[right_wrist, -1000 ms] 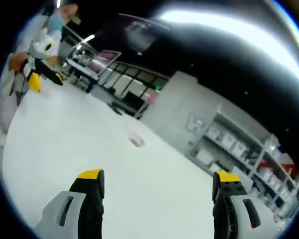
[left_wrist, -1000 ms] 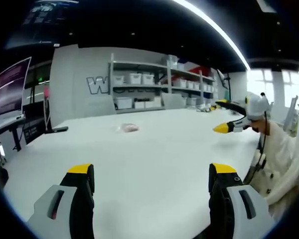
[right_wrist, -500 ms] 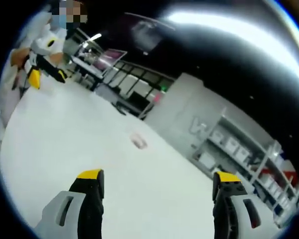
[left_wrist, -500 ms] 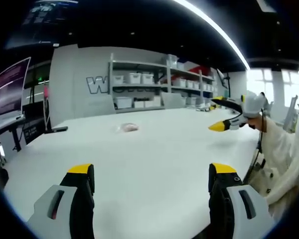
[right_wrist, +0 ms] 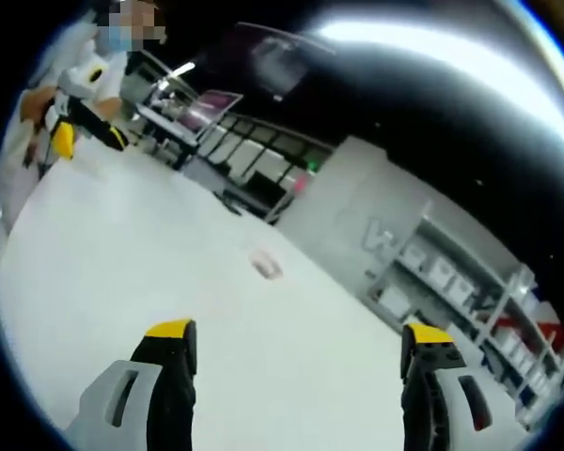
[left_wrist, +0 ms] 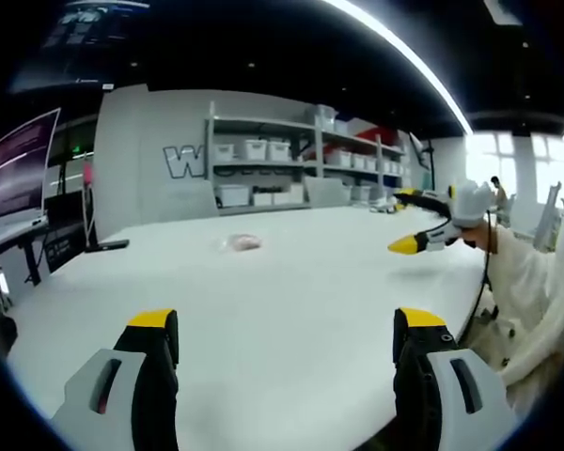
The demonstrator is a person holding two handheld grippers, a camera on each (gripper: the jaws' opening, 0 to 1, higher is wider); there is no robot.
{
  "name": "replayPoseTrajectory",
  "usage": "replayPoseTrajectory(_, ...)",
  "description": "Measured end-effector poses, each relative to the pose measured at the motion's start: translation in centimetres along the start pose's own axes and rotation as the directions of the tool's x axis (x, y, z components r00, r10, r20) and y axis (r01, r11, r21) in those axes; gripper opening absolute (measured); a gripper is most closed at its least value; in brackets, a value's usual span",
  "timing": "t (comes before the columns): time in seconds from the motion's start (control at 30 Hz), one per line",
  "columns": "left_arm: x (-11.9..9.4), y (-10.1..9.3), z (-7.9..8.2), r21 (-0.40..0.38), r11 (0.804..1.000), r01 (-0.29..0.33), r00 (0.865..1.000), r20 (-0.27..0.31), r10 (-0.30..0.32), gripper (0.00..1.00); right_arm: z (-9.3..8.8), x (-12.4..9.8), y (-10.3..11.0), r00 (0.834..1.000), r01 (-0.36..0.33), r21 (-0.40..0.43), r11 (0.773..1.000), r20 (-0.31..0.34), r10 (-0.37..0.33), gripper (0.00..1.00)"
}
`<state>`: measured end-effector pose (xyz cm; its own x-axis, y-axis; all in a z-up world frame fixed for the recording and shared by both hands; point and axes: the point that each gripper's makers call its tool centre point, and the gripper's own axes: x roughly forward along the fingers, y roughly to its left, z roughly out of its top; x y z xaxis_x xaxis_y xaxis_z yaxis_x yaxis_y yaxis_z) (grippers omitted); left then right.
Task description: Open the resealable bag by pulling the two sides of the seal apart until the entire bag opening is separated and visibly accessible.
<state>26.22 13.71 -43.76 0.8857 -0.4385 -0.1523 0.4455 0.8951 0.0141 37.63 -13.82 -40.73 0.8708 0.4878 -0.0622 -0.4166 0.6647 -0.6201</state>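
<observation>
Left hand-held gripper [left_wrist: 284, 329]: jaws spread, empty. Right hand-held gripper [right_wrist: 299, 340]: jaws spread, empty. Broad white counter [left_wrist: 291, 282]. Small clear resealable plastic bag with pinkish contents [left_wrist: 243, 242], lying toward the counter's far edge; likely light, limp, slippery; best pinched at either lip of the seal.

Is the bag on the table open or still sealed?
Cannot tell: the bag lies far off on the white table, a small pinkish blur.
</observation>
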Motion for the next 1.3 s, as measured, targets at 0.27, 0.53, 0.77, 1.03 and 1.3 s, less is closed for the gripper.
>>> replayPoseTrajectory(0.27, 0.1, -0.1, -0.3, 0.0, 1.0, 0.0, 1.0, -0.011, 0.0, 0.94, -0.2, 0.8, 0.3, 1.0, -0.014, -0.035, 0.999, -0.006, 0.014, 0.9)
replayPoseTrajectory(0.53, 0.1, 0.0, -0.3, -0.001, 1.0, -0.005, 1.0, -0.012, 0.005, 0.93, -0.1, 1.7, 0.7, 0.999, -0.037, -0.085, 0.996, -0.015, 0.036, 0.89)
replayPoseTrajectory(0.77, 0.1, 0.0, -0.5, 0.0, 1.0, -0.005, 1.0, -0.018, 0.005, 0.93, 0.3, 2.1, 0.9, 0.999, -0.05, -0.118, 0.992, -0.014, 0.048, 0.89)
replayPoseTrajectory(1.03, 0.1, 0.1, -0.4, 0.002, 1.0, -0.004, 1.0, -0.018, 0.004, 0.93, 0.2, 2.7, 1.2, 0.997, -0.07, -0.142, 0.987, -0.029, 0.066, 0.88)
replayPoseTrajectory(1.3, 0.1, 0.2, -0.2, 0.004, 1.0, -0.006, 1.0, -0.014, 0.006, 0.93, 0.3, 3.3, 1.5, 0.996, -0.081, -0.152, 0.985, -0.033, 0.077, 0.88)
